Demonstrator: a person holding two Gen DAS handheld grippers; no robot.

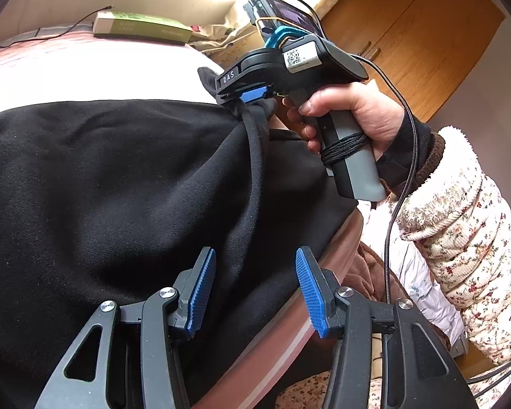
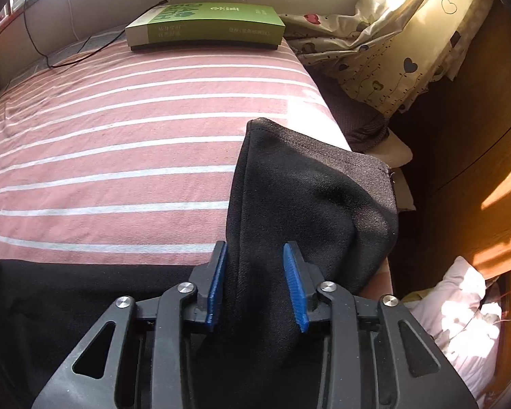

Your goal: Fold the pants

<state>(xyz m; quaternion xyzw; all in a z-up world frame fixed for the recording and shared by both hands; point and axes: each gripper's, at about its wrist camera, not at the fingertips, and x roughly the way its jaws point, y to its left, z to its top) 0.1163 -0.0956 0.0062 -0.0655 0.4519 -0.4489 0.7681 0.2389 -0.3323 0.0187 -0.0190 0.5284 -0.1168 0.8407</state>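
Bed: pink sheet with white stripes; landmark for all entries.

Pants: black, soft knit, spread over the bed's near part, one end draped past its right edge.

Left gripper: jaws about half apart, poised above the pants near the bed's edge, pads pressing nothing.

Right gripper: jaws partly apart; a raised fold of pants runs between the blue pads; whether they pinch it cannot be told. Held by a hand in a floral sleeve.

Green box: at the bed's far end.

Cable: beside the box.
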